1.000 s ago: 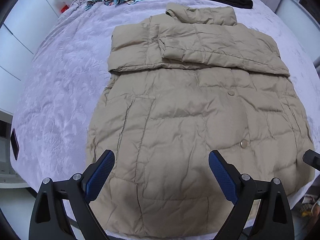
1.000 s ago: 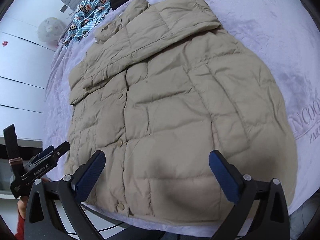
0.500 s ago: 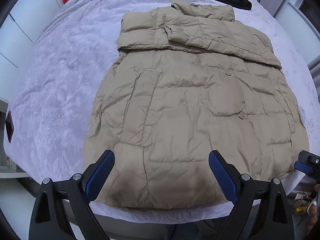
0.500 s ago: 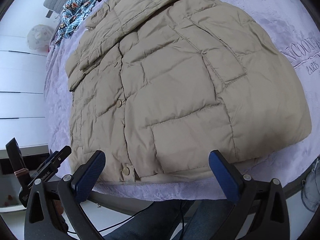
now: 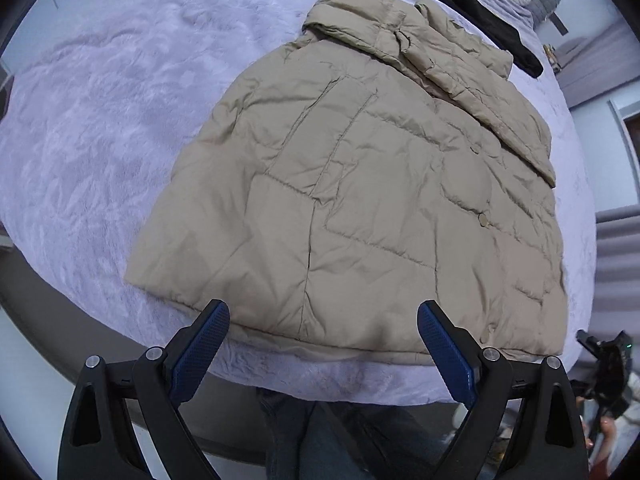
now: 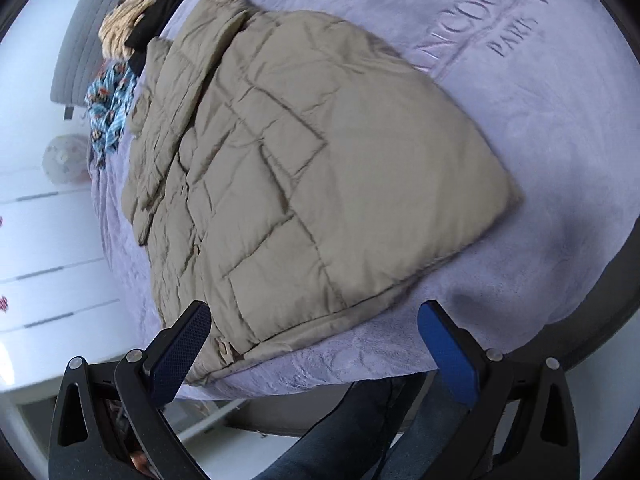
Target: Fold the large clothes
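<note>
My left gripper (image 5: 322, 352) hangs with its jaws wide apart and empty, just off the near hem of the tan puffer jacket (image 5: 380, 184). My right gripper (image 6: 314, 354) is spread the same way, holding nothing, at the hem's other end near a snap button (image 6: 224, 347). The jacket lies flat, front up, on the lavender bedspread (image 5: 100, 120), hem at the bed's near edge, collar far away, both sleeves already folded across the chest. I judge the sleeve step done and the lengthwise fold in hand: each gripper needs to close on a hem corner, lift, and carry the hem up toward the collar, pinching firmly since the padding is thick and slippery. Embossed lettering (image 6: 496, 20) on the bedspread ends in "PARIS", I think; the line above is too blurred to spell.
</note>
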Tool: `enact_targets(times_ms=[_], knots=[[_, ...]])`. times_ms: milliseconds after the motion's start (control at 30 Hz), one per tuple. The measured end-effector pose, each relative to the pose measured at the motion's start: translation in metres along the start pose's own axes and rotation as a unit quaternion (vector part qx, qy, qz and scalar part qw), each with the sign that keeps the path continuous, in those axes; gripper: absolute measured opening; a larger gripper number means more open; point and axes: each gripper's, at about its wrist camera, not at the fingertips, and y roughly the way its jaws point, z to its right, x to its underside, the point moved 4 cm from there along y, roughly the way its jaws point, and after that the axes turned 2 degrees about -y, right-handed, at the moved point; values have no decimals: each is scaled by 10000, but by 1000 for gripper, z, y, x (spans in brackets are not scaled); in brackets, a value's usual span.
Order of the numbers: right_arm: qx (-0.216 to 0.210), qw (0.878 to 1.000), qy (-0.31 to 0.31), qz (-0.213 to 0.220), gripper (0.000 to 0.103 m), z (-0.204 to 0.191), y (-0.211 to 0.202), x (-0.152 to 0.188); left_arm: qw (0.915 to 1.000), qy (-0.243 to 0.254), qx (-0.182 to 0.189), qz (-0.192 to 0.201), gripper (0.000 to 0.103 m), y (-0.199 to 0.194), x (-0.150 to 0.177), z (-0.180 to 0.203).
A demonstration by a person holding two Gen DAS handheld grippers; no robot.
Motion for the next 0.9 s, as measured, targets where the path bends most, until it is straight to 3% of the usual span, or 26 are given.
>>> enact_targets(times_ms=[67,167,333,467,500,533,567,633,700,800,900], knots=[[-131,9993,343,72,103,17,-1,1,9983,-349,427,-203,96,5,6,-13],[-312,9961,814,153,103,38,-1,3,9942,-769,654,-365,96,12,12,-32],[-651,9906,1184,211,103,50,5,3,9895,-1080,814,-506,96,36,12,-48],[-992,9858,1328,263,102,48,18,-3,9890,-1097,923,-363,95,45,-5,-39],[-1102,9838,1391,271,100,46,21,-4,9886,-1089,986,-320,91,45,-10,-36],[-1198,9815,1468,281,98,46,24,-7,9884,-1073,1039,-274,72,45,-15,-33],[-1267,9790,1569,295,90,45,27,-9,9884,-1031,1067,-310,61,46,-19,-30],[-1336,9746,1776,274,64,45,35,-10,9900,-939,979,-394,19,48,-25,-27],[-1310,9729,1889,266,24,45,38,-9,9911,-868,943,-354,16,44,-29,-26],[-1256,9760,1738,382,13,39,33,-9,9916,-781,1015,-199,12,28,-35,-26],[-1172,9817,1411,510,10,26,21,-12,9930,-566,1032,24,12,8,-43,-21]])
